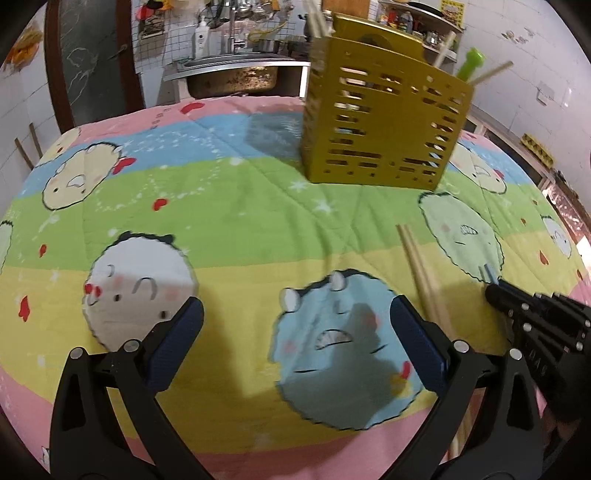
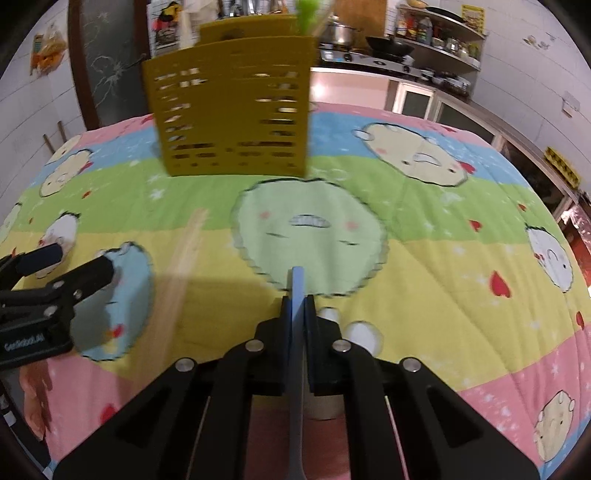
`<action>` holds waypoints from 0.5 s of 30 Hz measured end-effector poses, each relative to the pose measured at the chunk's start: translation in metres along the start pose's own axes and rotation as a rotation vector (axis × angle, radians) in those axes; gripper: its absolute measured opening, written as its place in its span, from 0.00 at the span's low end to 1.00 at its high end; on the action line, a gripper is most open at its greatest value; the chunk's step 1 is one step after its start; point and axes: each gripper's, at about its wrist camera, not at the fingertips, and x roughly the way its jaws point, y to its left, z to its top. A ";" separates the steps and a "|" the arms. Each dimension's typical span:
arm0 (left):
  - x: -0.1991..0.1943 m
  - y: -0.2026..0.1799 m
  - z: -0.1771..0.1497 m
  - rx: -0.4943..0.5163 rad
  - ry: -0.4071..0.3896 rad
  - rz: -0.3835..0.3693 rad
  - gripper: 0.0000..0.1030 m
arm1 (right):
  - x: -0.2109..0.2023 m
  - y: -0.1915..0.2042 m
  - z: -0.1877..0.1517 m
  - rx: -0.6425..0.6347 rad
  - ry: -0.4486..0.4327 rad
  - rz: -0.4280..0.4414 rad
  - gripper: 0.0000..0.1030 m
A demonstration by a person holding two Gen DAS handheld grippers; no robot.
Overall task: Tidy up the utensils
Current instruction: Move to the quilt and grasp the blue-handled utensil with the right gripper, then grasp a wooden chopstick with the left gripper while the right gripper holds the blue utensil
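The right gripper (image 2: 297,306) is clenched on a flat blue utensil handle (image 2: 297,295), whose tip pokes out past the fingertips toward the far side; the rest of it runs back under the gripper and its working end is out of sight. From the left wrist view the same gripper (image 1: 493,282) comes in from the right edge with the blue tip showing at its front.

The left gripper (image 1: 295,332) is released, its two blue-padded fingers (image 1: 177,343) spread wide over the cartoon-print cloth (image 1: 236,206) that covers the desk, holding nothing. In the right wrist view it sits at the near left (image 2: 70,266).

A pair of wooden chopsticks (image 1: 424,273) lies on the cloth between the two grippers, running from far to near, its near end passing beneath the left gripper's right finger. In the right wrist view they appear as a blurred pale streak (image 2: 188,251).

The yellow slotted utensil holder (image 1: 384,118) stands upright at the far side of the desk, already carrying several chopsticks (image 1: 491,72) and a green-handled utensil (image 1: 471,62). Nothing lies on the cloth between the right gripper and the holder (image 2: 232,107).

Beyond the desk are a steel sink (image 1: 236,74) on the far left, and a stove with a pot (image 2: 340,33) and a wok (image 2: 391,46) on the far right.
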 end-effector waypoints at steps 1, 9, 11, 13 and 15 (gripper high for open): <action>0.001 -0.003 0.000 0.005 0.002 0.000 0.95 | 0.001 -0.005 0.000 0.005 0.000 -0.003 0.07; 0.005 -0.028 0.003 0.037 0.001 -0.010 0.95 | 0.002 -0.024 -0.005 0.046 -0.021 0.025 0.07; 0.005 -0.035 0.003 0.061 -0.003 0.002 0.95 | 0.001 -0.026 -0.005 0.055 -0.028 0.024 0.07; 0.007 -0.038 0.002 0.081 -0.002 0.015 0.95 | 0.000 -0.029 -0.005 0.055 -0.032 0.020 0.07; 0.010 -0.041 0.002 0.089 0.010 0.013 0.95 | 0.000 -0.031 -0.006 0.060 -0.036 0.018 0.07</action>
